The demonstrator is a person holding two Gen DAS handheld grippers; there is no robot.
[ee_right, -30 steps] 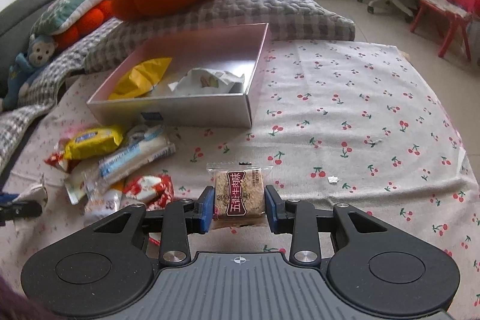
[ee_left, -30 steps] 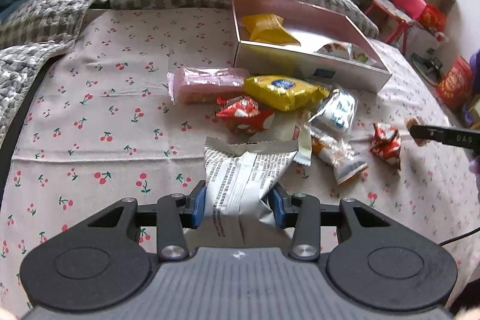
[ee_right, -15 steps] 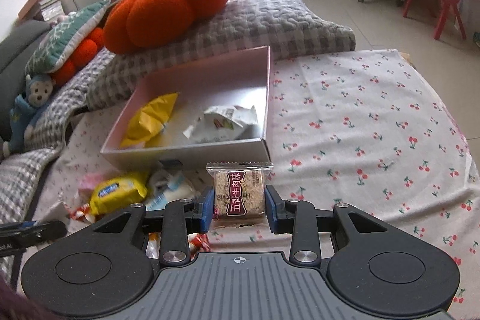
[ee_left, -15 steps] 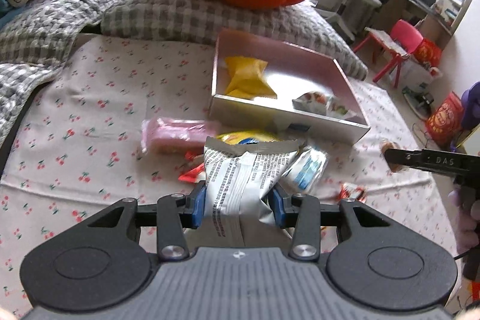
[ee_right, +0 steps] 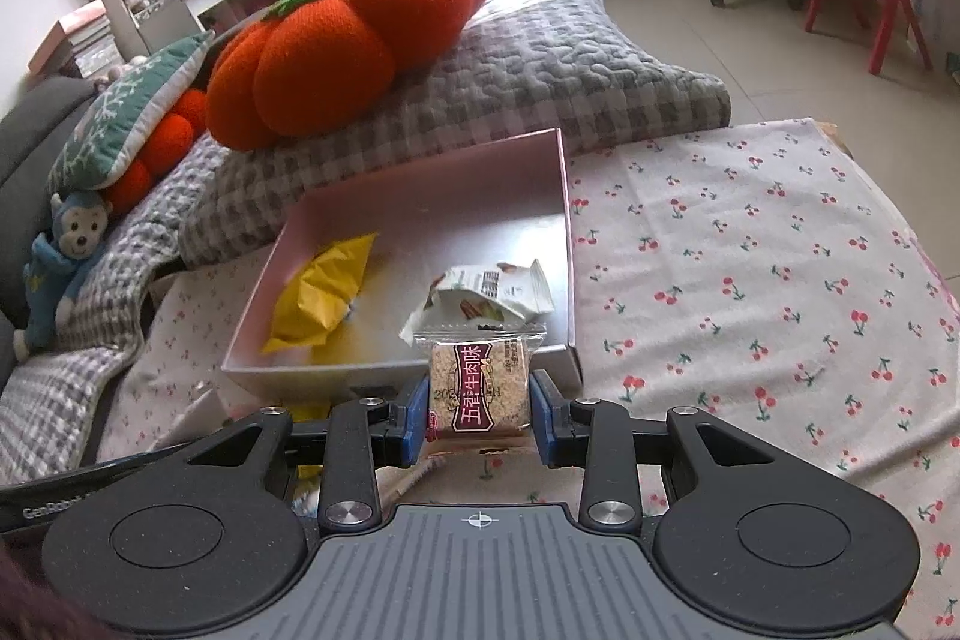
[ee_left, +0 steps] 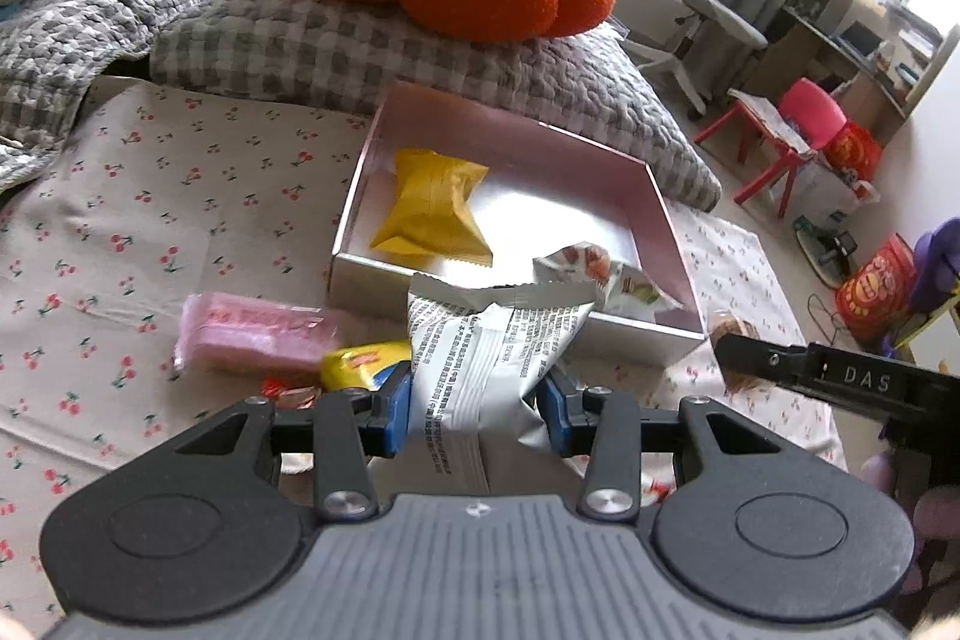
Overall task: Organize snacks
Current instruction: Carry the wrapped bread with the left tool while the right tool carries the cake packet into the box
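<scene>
Snacks ride pinched upright in both grips, silver bag [ee_left: 480, 370] in my left gripper [ee_left: 477, 409], cracker [ee_right: 480, 385] in my right gripper [ee_right: 479, 415], so each clears the box [ee_right: 567, 244] wall before dropping in.

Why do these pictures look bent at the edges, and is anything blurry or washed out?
Left wrist view: the fisheye lens bows the edges; the window at top right is blown out; the pink packet is smeared by motion blur, while the silver packet in the left gripper stays sharp. Right wrist view: same bowing; glare whitens the box floor; the biscuit packet in the right gripper is crisp.
</scene>
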